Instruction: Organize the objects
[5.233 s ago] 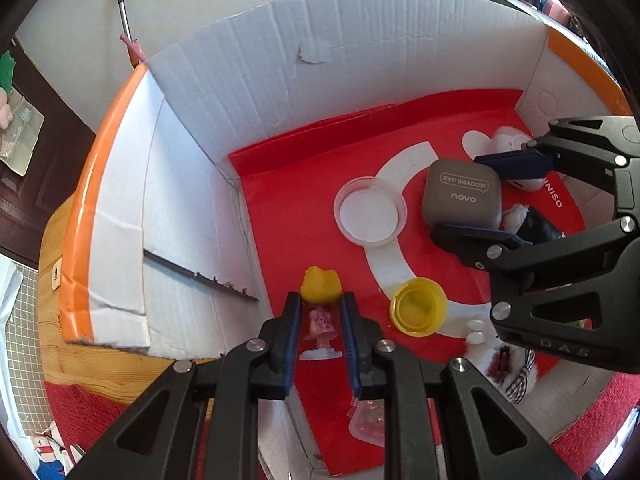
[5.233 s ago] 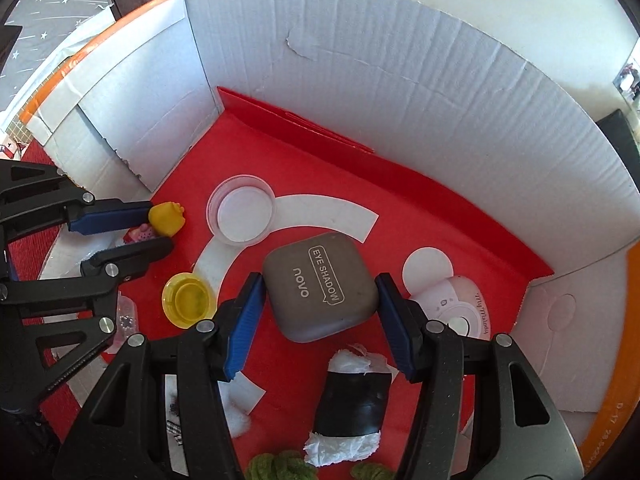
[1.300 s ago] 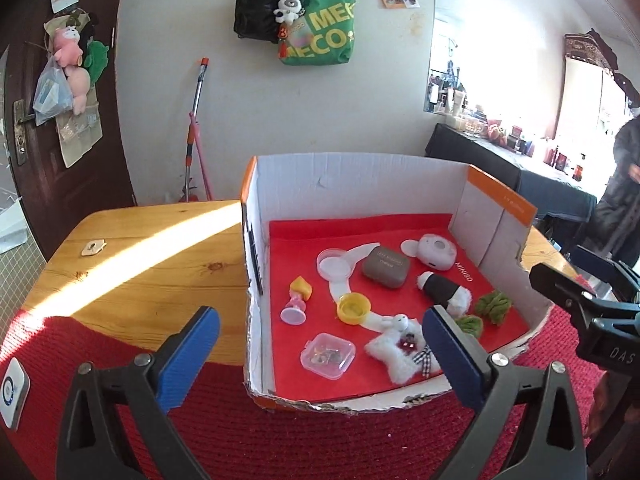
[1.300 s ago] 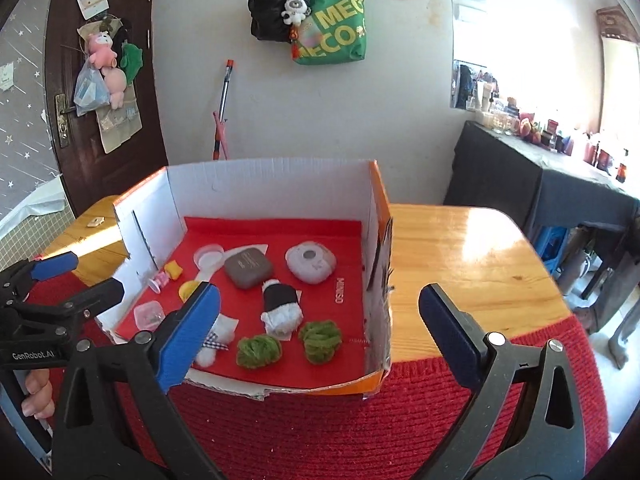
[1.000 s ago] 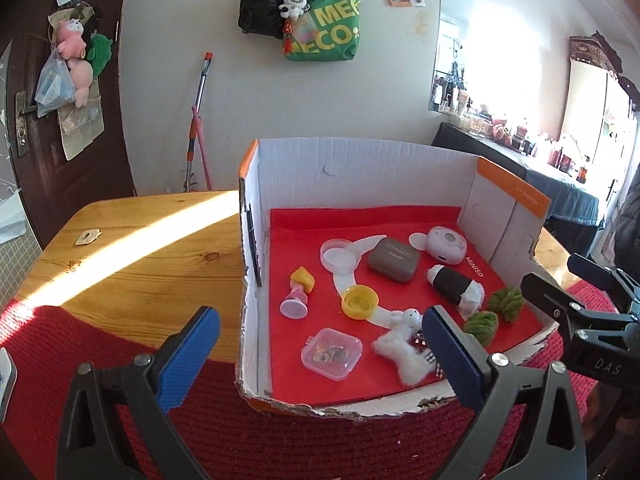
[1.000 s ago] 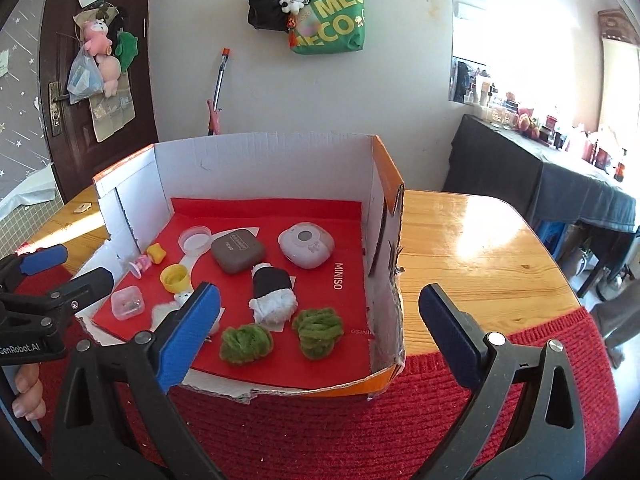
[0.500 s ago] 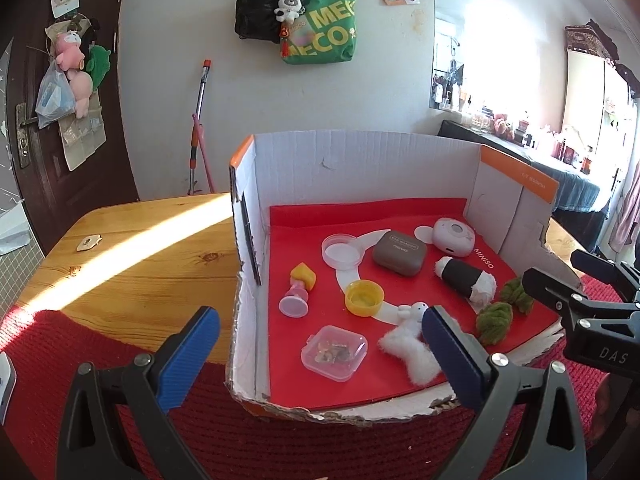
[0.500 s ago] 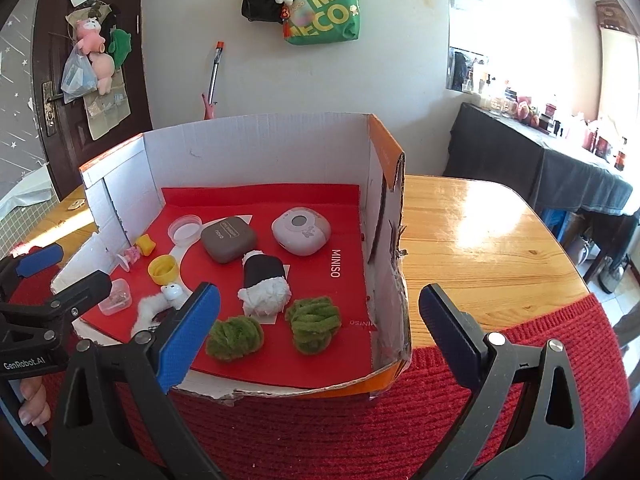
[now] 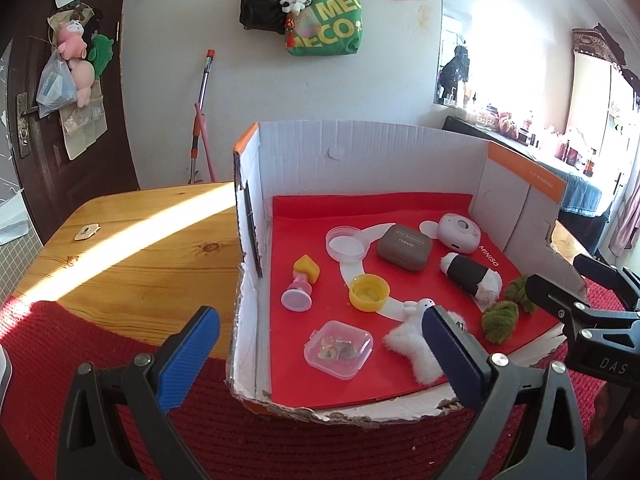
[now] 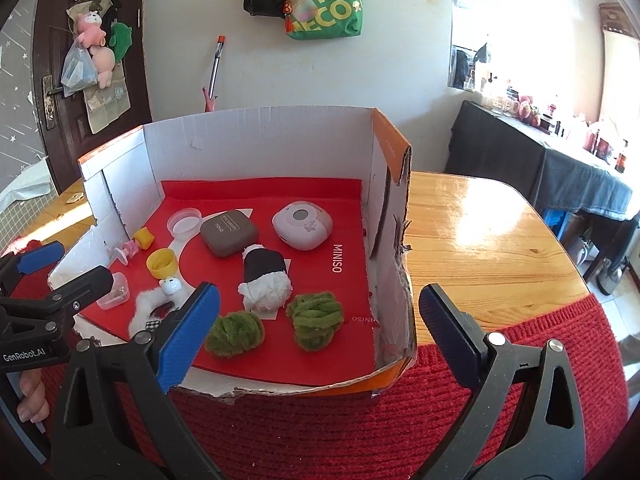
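Both tongs (image 9: pixel 320 344) (image 10: pixel 320 320) gape empty before the box (image 9: pixel 360 152); black roll (image 9: pixel 470 276) lies diagonally.

A: Item, white plush (image 9: pixel 416 344): the left tool's blue pad covers part of it in the left view.

B: Clear case (image 9: pixel 339 349): contents too small to tell. Hand (image 10: pixel 30 398): only fingers show, cut off at the right view's edge.
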`<state>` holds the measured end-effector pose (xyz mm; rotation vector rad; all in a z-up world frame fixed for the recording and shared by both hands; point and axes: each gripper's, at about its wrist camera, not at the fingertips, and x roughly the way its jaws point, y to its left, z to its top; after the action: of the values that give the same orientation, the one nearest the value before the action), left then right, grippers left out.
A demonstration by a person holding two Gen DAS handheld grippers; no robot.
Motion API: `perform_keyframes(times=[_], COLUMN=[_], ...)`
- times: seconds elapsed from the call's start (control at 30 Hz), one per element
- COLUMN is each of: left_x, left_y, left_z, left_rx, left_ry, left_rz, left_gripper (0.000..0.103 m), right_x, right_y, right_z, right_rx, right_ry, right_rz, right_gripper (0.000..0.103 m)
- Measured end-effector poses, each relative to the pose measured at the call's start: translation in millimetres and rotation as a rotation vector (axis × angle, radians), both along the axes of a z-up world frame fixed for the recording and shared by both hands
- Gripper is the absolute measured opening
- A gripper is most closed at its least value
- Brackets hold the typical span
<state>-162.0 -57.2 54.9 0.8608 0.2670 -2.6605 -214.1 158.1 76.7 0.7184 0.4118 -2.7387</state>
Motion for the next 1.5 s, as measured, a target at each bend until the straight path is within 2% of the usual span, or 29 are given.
perform_keyframes(times=[0.63, 1.5], left_x=[-3.7, -4.9], left_y=[-4.0, -3.3], left_z=[-1.0, -3.0], left_rx=[0.024, 0.018], left_ry=[-0.007, -0.004], left_rz=[0.01, 0.008], left_gripper=[0.103, 0.103], right_x=[-3.4, -5.2], right_y=[0.2, 0.5], right_z=[-2.0, -4.2], right_rx=[0.005, 0.006], right_ry=[-0.012, -0.026], right_rz=[-0.004, -0.007], right_gripper=[0.101, 0.101])
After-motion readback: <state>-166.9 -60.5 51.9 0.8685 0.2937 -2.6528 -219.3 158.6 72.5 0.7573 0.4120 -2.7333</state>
